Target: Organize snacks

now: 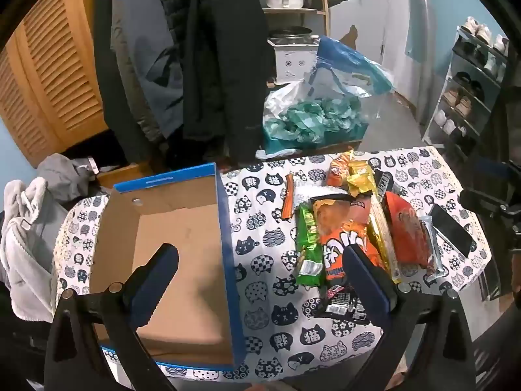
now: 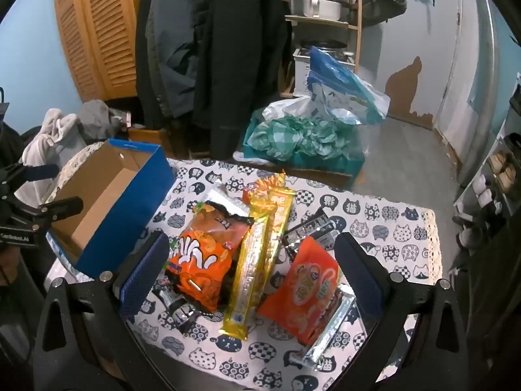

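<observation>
We hold both grippers wide, gripping nothing. The left gripper point(image 1: 260, 270) hangs at lower centre over the blue box point(image 1: 228, 228), open and bare inside. The right gripper point(image 2: 250, 270) spreads above the snack pile point(image 2: 247, 247) at frame centre on the cat-print tablecloth point(image 2: 390, 228). Its packets carry Chinese lettering we cannot read; the orange bag point(image 2: 202, 254) shows bold white characters.

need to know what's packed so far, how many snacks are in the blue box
0. The blue box is empty in both views; the snacks all lie on the tablecloth beside it, none in either open gripper.
</observation>
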The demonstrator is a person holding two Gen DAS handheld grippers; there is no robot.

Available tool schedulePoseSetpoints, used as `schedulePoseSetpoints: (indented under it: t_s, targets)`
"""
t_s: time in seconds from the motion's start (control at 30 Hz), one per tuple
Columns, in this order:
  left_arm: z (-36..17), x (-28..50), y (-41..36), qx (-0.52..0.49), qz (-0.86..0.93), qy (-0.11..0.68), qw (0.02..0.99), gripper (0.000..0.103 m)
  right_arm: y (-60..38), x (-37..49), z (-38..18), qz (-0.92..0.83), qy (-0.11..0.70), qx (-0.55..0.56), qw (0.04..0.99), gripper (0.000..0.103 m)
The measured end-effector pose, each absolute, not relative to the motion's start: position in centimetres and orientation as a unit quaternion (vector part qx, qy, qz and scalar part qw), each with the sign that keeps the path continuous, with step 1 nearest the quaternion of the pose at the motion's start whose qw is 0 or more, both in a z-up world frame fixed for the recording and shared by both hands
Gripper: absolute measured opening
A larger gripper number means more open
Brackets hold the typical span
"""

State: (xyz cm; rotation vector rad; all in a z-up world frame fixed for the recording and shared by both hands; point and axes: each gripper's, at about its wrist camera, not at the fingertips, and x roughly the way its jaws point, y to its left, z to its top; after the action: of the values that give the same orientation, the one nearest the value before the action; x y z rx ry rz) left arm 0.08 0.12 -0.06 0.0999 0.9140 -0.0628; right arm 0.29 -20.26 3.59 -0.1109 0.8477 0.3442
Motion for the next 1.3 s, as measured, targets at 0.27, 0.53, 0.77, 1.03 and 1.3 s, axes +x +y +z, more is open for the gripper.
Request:
schedulePoseSetpoints:
  t_s: [0.27,0.53,0.77,1.03,1.3]
  targets:
    - [-0.1,0.1,0.8,0.039,-0.027,0.444,0.895,0.102,-20.0,0.8,4.0,0.165,0.410,-0.053,0.895,0.100]
    - [-0.3,0.0,-0.4,0.052,-0.043,0.443,0.894,0.102,-20.4,-0.1,3.0,0.164,0.416,-0.054,0.893,0.100]
    - [-0.2,0.0,-0.5,0.053,-0.044,0.445,0.893,0.102,-20.3,0.1,3.3,0.165,0.416,-0.053,0.892,0.100]
    - [-0.4,-0.1,-0.8,0.058,-0.047,0.445,0.892,0.102,-20.2,0.0,3.0,0.166,0.418,-0.054,0.892,0.100]
    - [-0.5,-0.2,-0.8,0.057,-0.047,0.445,0.892,0.102,-20.2,0.1,3.2,0.167,0.419,-0.055,0.891,0.100]
